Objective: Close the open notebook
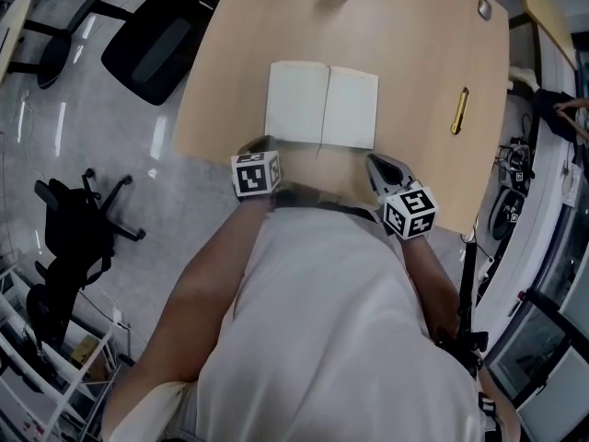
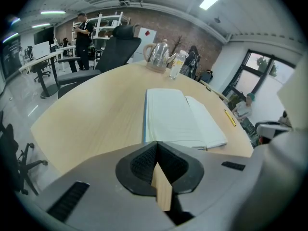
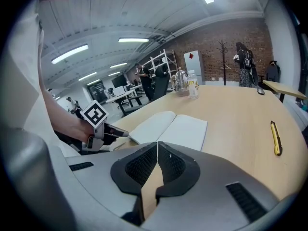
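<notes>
The left hand-held gripper (image 2: 156,146) and right hand-held gripper (image 3: 157,145) are hovering closed and empty; the notebook (image 1: 322,106) (light, floppy-looking) is probably wanting a lift at an outer cover edge.

White shirt (image 1: 322,339); grey left gripper (image 1: 266,141) and right gripper (image 1: 372,159) carry black-and-white marker cubes (image 1: 256,174).

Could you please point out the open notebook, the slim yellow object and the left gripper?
open notebook (image 1: 350,109): head view, right page.
slim yellow object (image 1: 459,110): head view, middle.
left gripper (image 2: 156,144): left gripper view, jaw tips.
</notes>
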Available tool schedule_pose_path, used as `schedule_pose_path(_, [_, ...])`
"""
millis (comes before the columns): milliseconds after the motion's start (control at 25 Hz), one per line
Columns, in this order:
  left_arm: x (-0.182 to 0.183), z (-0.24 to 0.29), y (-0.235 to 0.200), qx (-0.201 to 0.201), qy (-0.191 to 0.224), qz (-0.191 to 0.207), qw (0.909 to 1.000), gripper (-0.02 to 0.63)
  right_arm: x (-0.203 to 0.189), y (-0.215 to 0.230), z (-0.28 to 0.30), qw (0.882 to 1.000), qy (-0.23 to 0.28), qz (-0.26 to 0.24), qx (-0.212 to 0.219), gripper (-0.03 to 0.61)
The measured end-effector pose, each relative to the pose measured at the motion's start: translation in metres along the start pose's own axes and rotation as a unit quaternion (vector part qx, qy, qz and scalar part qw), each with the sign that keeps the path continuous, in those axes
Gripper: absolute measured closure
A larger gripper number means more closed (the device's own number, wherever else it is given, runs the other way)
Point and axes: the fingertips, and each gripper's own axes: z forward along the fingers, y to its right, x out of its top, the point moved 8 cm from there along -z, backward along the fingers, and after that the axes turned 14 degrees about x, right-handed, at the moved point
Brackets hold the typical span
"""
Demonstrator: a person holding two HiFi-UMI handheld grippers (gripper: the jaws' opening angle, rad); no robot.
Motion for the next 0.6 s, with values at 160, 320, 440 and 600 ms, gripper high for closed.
schedule_pose_path(160, [0.008,-0.022,0.001,-0.012,0.04,-0.001,0.9991,0.606,-0.004,0.003,-0.003,1.0,0.009,0.005,0.0,0.56])
schedule_pose_path(320, [0.02,-0.047,0.013,-0.023,0.08,0.026,0.9962,0.607,-0.006,0.004,-0.004,1.0,0.021,0.006,0.006,0.56])
schedule_pose_path(440, [0.027,-0.061,0.026,-0.03,0.103,0.043,0.9933,0.607,-0.007,0.004,-0.005,0.999,0.03,0.007,0.011,0.561])
schedule_pose_path(600, [0.033,-0.075,0.046,-0.041,0.125,0.065,0.9891,0.607,-0.013,0.01,-0.011,0.999,0.042,0.014,0.012,0.56])
